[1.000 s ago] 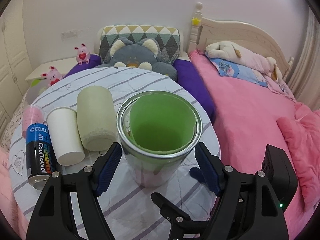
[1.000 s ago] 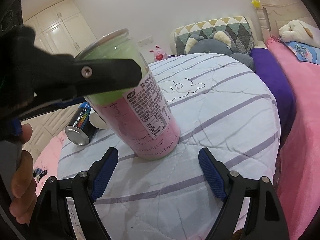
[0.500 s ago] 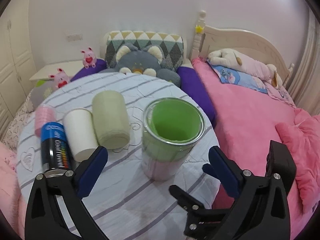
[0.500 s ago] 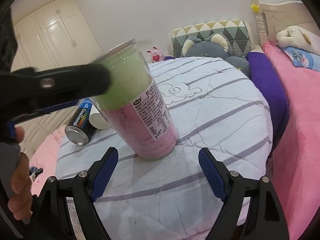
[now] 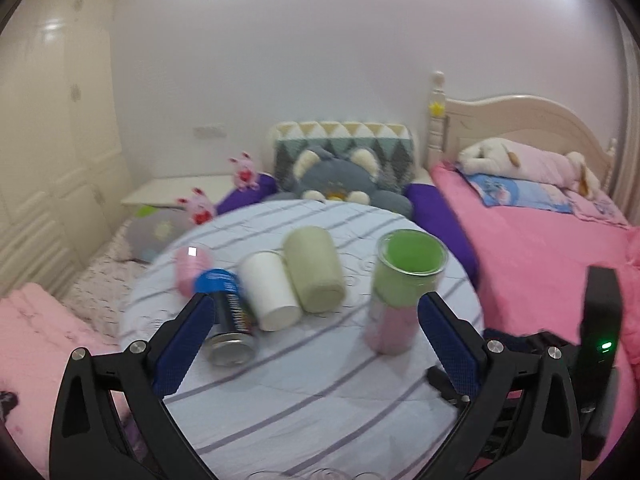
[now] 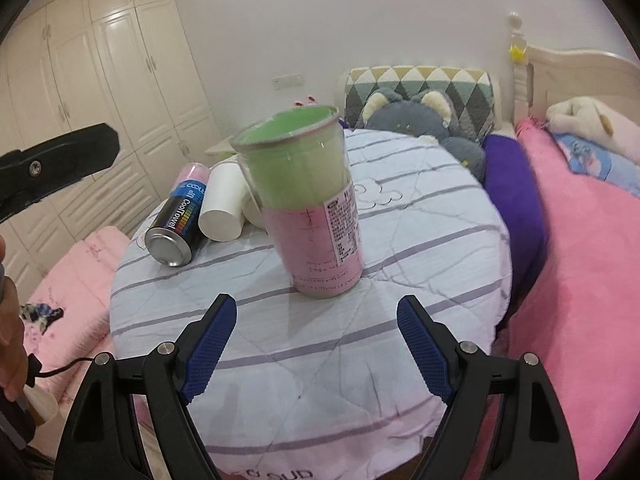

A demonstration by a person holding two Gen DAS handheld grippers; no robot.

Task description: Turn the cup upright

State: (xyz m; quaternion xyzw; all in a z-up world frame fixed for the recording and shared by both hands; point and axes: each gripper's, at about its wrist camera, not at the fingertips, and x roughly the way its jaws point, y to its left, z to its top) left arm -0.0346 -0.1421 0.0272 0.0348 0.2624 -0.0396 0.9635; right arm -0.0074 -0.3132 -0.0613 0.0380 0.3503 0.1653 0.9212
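Note:
The clear cup with green upper and pink lower lining stands upright, mouth up, on the round striped table. It also shows in the right wrist view. My left gripper is open and empty, pulled back toward the near side of the table, apart from the cup. My right gripper is open and empty, just short of the cup's base. The left gripper's arm shows at the left of the right wrist view.
A pale green cup, a white cup, a blue-black CoolTowel can and a pink can lie on their sides at the table's left. A pink bed lies right. Plush toys and pillows sit behind.
My left gripper has let go of the cup, opened wide and drawn back and up. The cup stays standing upright. My right gripper has barely moved.

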